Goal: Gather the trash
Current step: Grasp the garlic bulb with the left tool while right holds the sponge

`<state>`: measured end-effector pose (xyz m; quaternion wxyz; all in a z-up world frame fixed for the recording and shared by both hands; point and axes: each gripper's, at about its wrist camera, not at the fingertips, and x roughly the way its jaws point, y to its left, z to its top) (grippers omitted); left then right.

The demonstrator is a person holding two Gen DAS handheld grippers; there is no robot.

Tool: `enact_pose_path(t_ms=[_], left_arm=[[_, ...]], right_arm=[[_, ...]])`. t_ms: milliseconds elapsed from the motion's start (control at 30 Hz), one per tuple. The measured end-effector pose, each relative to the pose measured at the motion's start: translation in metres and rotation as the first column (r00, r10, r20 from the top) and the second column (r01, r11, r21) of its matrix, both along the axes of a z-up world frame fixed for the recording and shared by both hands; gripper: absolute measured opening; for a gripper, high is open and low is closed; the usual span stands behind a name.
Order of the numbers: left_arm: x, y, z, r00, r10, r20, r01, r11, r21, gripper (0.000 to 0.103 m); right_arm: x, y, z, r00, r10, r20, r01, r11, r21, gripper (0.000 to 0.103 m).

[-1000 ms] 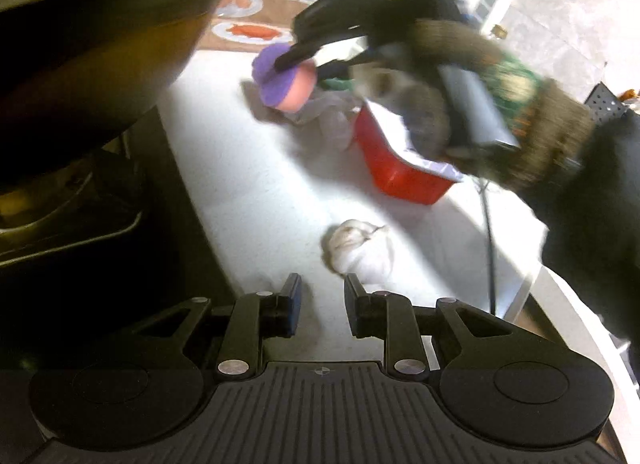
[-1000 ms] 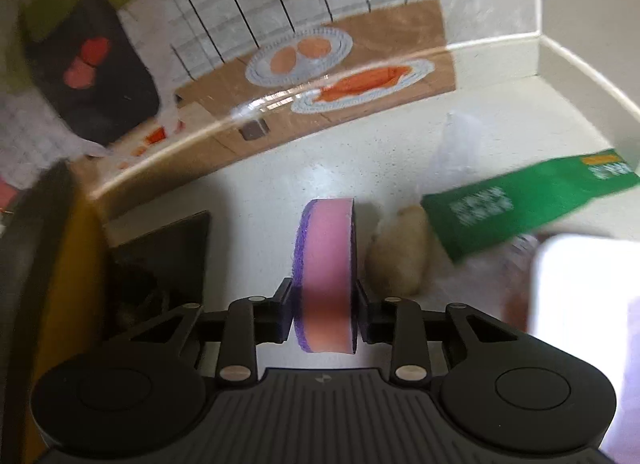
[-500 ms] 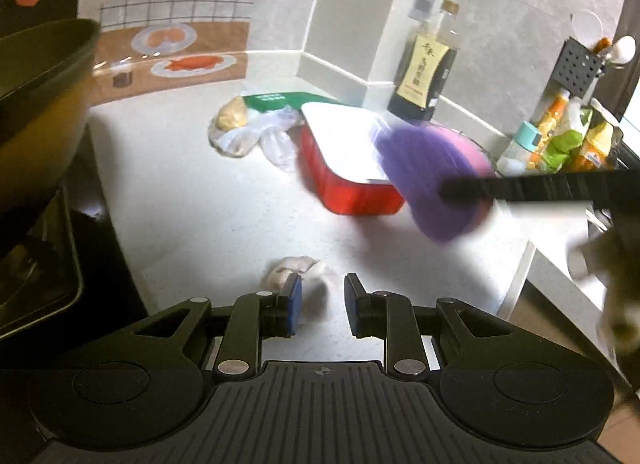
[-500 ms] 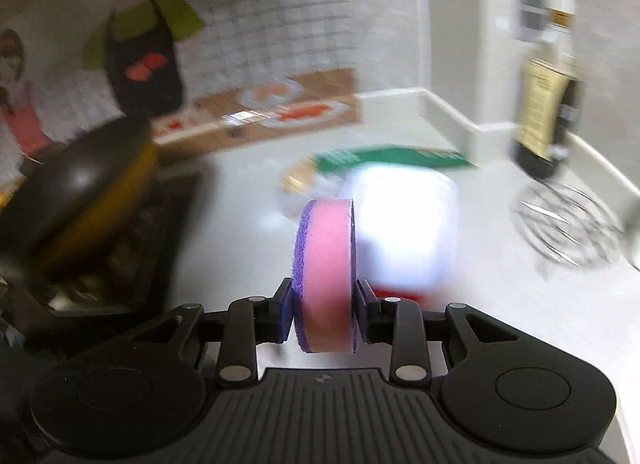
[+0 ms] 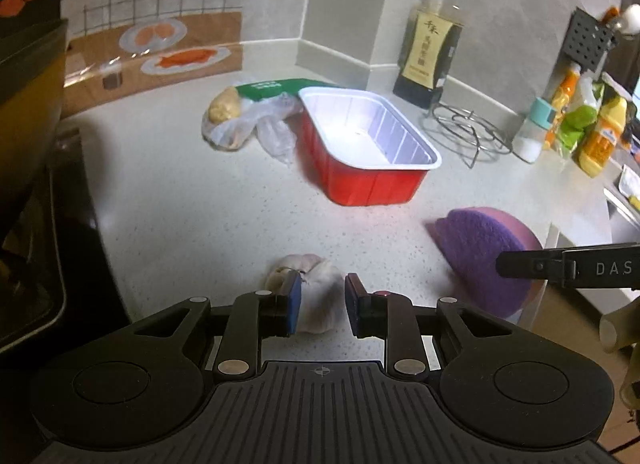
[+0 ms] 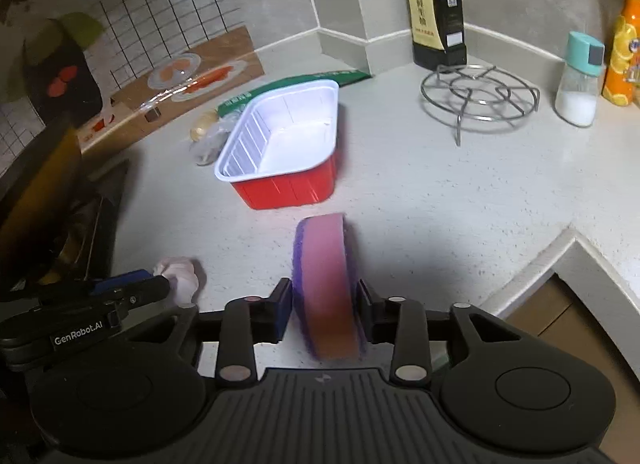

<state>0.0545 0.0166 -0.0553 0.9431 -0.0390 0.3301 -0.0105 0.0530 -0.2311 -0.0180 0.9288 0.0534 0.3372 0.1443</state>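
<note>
My right gripper [image 6: 323, 306] is shut on a purple and pink sponge [image 6: 325, 284], held on edge over the counter's front; the sponge also shows in the left wrist view [image 5: 482, 252]. My left gripper [image 5: 320, 304] is open, its fingers on either side of a white garlic bulb [image 5: 316, 296] lying on the counter; the bulb shows in the right wrist view [image 6: 180, 274]. A red tray with a white inside [image 5: 368, 151] stands empty mid-counter. Behind it lie a clear plastic bag with a brownish lump [image 5: 236, 119] and a green packet [image 5: 276, 88].
A dark wok [image 5: 28, 111] sits on the stove [image 5: 60, 240] at the left. A sauce bottle [image 5: 430, 43], a wire trivet [image 5: 466, 131], a salt shaker [image 6: 578, 79] and several bottles [image 5: 592, 119] stand at the back right. The counter edge [image 6: 532, 276] drops off at the right.
My right gripper carried the sponge from the back of the counter to the front right. My left gripper closed in around the garlic bulb.
</note>
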Motion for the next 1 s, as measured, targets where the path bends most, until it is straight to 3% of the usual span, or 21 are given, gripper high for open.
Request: enact_pose_path(t_ms=[200,367,567,600,667,833,1000], left_arm=[[0.003,-0.007,-0.001,0.999,-0.040,0.002,0.040,0.999,0.028,0.028],[0.003,-0.020,-0.003,0.996,-0.087,0.002,0.087,0.991,0.104,0.028],[0.007,-0.025,-0.004,0.998,-0.066,0.011,0.063,0.979,0.194,0.028],[0.010,-0.024,-0.006,0.997,-0.071,0.000,0.069,0.978,0.195,0.034],[0.014,-0.025,-0.008,0.997,-0.080,-0.009,0.080,0.975,0.205,0.036],[0.017,-0.027,-0.013,0.994,-0.106,-0.017,0.107,0.970,0.218,0.053],[0.023,-0.017,-0.017,0.994,-0.099,-0.044,0.105,0.981,0.165,0.056]], right_arm=[[0.003,0.003,-0.007,1.000,-0.004,-0.006,0.004,1.000,-0.018,0.048],[0.004,0.006,-0.011,1.000,0.006,-0.015,-0.006,1.000,-0.021,0.048],[0.003,0.012,-0.012,1.000,-0.003,0.006,0.003,0.997,-0.074,0.048],[0.003,0.013,-0.012,1.000,-0.004,0.010,0.005,0.997,-0.083,0.048],[0.003,0.016,-0.012,1.000,-0.003,0.013,0.004,0.996,-0.090,0.048],[0.002,0.020,-0.012,1.000,0.004,0.018,-0.002,0.995,-0.103,0.048],[0.003,0.020,-0.013,1.000,0.002,0.015,0.000,0.995,-0.100,0.048]])
